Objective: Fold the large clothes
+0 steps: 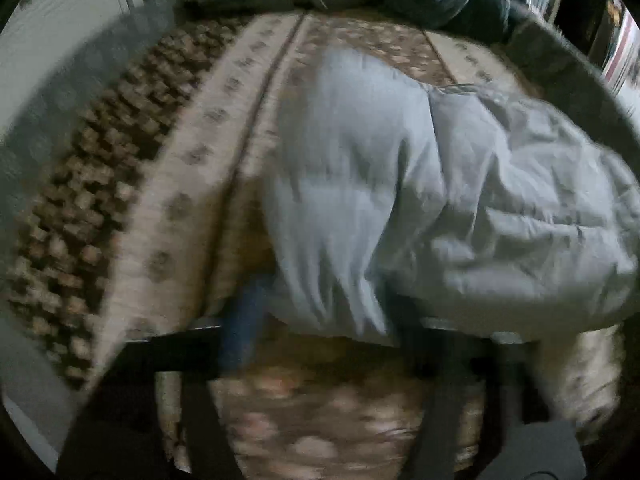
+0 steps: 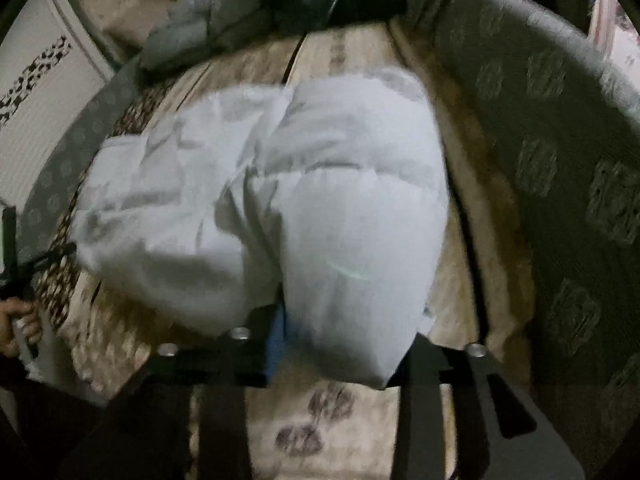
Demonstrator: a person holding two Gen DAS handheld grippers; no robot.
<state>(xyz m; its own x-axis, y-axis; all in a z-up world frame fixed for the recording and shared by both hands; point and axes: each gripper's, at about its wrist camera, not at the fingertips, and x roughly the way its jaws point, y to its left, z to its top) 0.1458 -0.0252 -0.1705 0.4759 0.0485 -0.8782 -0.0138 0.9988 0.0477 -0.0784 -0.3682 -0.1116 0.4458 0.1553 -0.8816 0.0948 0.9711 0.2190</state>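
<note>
Puffer jacket (image 2: 280, 208) lies bunched on the patterned bedspread (image 1: 224, 128), long axis left-right; your left gripper (image 1: 320, 320) and right gripper (image 2: 344, 344), both released, straddle its near edge.

Dim indoor light in both views, perhaps from above. Heavy motion blur throughout, worst at the lower centre of each frame. Strong fisheye bending at the edges, with black corners. Pale garment (image 2: 312, 200) nearly washed out at centre of the right view, greyer in the left. Deep shadow along the upper right of each frame.
</note>
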